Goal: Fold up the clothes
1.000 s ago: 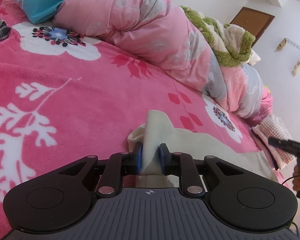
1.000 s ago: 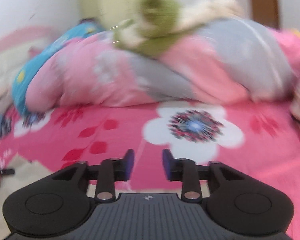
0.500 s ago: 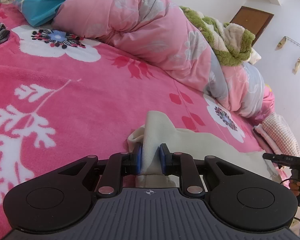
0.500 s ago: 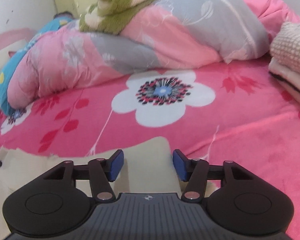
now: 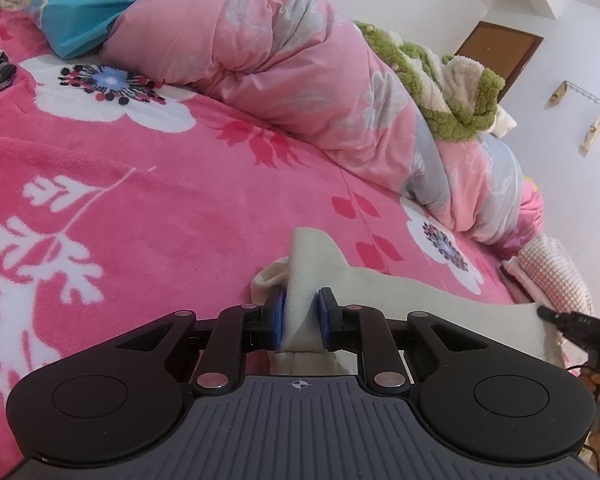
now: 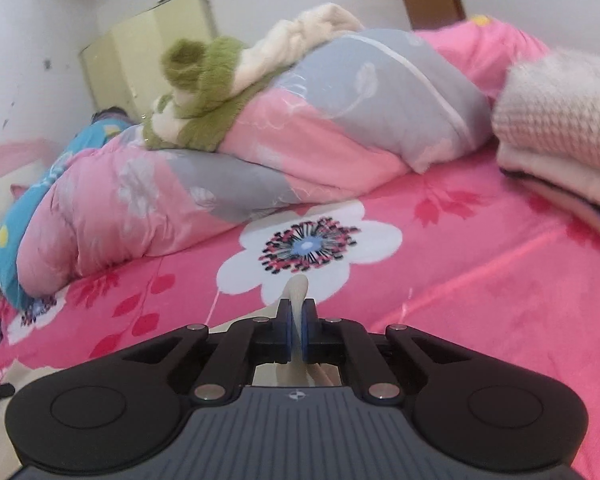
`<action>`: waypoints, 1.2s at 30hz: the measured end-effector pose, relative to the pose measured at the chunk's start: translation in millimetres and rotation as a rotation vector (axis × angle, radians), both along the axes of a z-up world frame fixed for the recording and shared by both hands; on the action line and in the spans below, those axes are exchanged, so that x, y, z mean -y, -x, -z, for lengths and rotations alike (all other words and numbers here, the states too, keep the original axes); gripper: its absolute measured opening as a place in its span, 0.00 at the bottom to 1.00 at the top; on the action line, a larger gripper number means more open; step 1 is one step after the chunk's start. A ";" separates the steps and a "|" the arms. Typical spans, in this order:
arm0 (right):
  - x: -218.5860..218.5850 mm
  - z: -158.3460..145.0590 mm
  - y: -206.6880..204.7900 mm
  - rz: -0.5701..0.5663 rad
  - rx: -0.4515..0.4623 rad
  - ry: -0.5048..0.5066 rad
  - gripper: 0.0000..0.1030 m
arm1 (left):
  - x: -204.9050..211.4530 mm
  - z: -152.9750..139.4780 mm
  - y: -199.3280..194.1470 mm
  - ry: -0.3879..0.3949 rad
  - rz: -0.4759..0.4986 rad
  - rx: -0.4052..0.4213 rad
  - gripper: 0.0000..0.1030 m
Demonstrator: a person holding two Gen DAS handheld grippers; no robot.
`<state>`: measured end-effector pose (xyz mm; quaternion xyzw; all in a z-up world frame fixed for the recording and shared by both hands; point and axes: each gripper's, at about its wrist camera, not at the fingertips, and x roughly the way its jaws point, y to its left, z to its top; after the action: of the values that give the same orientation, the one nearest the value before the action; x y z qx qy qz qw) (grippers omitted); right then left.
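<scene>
My right hand-held gripper (image 6: 296,330), which half a second ago stood wide open over the cloth, is now closed tight on a thin upstanding pinch of the cream-coloured soft knit garment (image 6: 298,294), its blue pads pressed flat against the fabric from both sides. My left hand-held gripper (image 5: 302,322) has not let go: it still clamps a thicker bunched fold of the same cream garment (image 5: 420,296), with a tongue of cloth poking up past the pads. Between the two grips the garment lies spread low on the bright pink fleece bedspread with white flowers (image 5: 160,200), running off toward my right. So both ends are now in hand, which I judge is what lifting or folding one part over the other needs; how many folds it already carries I cannot tell. Beyond lie the rumpled pink-and-grey quilt (image 6: 260,152) and, to the right, a stack of folded pale knitwear (image 6: 560,128).
</scene>
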<state>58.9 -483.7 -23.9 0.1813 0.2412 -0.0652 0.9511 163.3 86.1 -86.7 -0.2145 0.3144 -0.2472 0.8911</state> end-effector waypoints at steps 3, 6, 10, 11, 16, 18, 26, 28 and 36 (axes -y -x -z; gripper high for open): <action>5.5 9.6 1.1 0.040 0.014 -0.050 0.04 | -1.7 -2.4 0.0 0.020 -0.007 0.009 0.16; 2.5 3.4 11.4 0.058 0.068 -0.045 0.04 | -1.3 -3.2 -3.3 0.027 -0.009 0.008 0.16; 5.9 7.5 14.0 0.083 0.064 -0.045 0.04 | 3.5 -3.3 -7.0 0.013 0.000 0.011 0.16; 10.1 15.2 10.9 0.097 0.039 -0.066 0.04 | 4.9 -3.8 -6.8 0.004 0.002 0.018 0.16; 14.2 25.9 12.3 0.139 0.032 -0.104 0.04 | 7.3 -6.3 -5.3 -0.013 0.002 0.036 0.16; 8.7 19.6 19.6 0.132 0.057 -0.065 0.04 | 8.4 -5.2 -8.1 -0.014 0.005 0.022 0.17; 28.6 34.5 19.6 0.161 -0.043 -0.183 0.11 | 13.2 -9.3 -7.6 -0.098 -0.027 0.051 0.41; 34.5 32.2 26.1 0.178 -0.047 -0.229 0.28 | 9.8 -12.9 -4.1 -0.104 -0.053 0.077 0.42; 14.7 -18.0 98.9 0.242 -0.015 -0.123 0.28 | -16.8 -44.9 27.8 -0.018 -0.102 0.168 0.44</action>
<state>-40.0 -498.4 -5.9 0.2666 0.2282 -0.1661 0.9215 135.5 102.9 -41.8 -0.2009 0.2294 -0.2156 0.9276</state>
